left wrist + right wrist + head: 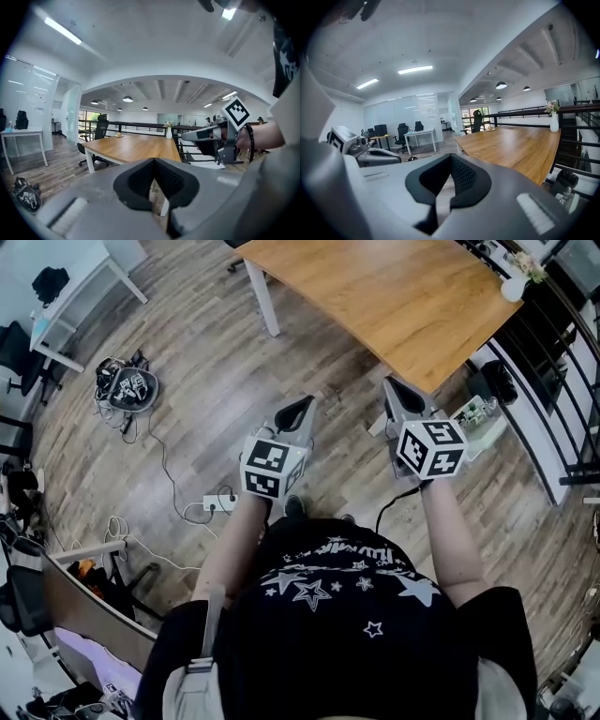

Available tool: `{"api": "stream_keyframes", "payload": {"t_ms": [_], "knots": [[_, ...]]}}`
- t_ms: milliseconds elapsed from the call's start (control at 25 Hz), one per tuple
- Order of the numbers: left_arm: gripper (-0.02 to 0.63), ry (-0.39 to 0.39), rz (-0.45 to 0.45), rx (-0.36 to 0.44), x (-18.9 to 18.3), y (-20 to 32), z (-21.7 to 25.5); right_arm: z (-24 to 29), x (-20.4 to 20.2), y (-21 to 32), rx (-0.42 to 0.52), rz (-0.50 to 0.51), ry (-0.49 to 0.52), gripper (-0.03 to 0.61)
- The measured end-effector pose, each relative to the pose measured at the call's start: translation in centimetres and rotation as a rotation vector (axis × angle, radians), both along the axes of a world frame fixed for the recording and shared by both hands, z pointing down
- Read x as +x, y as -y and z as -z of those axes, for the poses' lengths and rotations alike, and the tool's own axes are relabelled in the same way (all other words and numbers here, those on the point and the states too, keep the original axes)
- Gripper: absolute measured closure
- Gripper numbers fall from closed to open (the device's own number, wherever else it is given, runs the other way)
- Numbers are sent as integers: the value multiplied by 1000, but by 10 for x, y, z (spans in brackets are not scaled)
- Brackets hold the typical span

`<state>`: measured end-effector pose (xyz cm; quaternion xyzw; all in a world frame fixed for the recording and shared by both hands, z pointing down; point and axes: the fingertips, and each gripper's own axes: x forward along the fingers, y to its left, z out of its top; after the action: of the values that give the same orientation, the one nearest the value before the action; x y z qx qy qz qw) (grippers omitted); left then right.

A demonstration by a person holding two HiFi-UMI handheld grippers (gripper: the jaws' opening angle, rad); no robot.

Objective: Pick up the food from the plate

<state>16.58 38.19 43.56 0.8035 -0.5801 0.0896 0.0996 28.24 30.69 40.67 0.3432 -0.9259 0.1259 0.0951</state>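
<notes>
Head view: left gripper (298,413), right gripper (398,395) hung short of desk (394,287), jaws closed, empty; food (490,127) lay ahead at desk's far end.

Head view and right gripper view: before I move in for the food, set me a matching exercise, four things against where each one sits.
Things:
1. vase of flowers
2. power strip
3. white desk
4. plate of food

Places:
A. lying on the floor
B. far end of the wooden table
C. right edge of the wooden table
D. standing apart from the wooden table, off to the left

Pairs: 1-C, 2-A, 3-D, 4-B
</notes>
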Motion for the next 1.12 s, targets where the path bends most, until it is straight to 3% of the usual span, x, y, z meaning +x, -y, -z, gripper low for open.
{"api": "stream_keyframes", "payload": {"t_ms": [200,320,680,1120], "knots": [[612,0,9,-19,-34,2,-7,2,-2,7,36,-83,-11,578],[612,-25,32,-20,-57,3,-10,-5,-12,9,11,-99,11,577],[612,-39,38,-40,-133,3,-13,-8,-68,22,-25,-152,34,577],[612,-79,32,-70,-172,1,-30,-18,-106,32,-45,-169,0,577]]}}
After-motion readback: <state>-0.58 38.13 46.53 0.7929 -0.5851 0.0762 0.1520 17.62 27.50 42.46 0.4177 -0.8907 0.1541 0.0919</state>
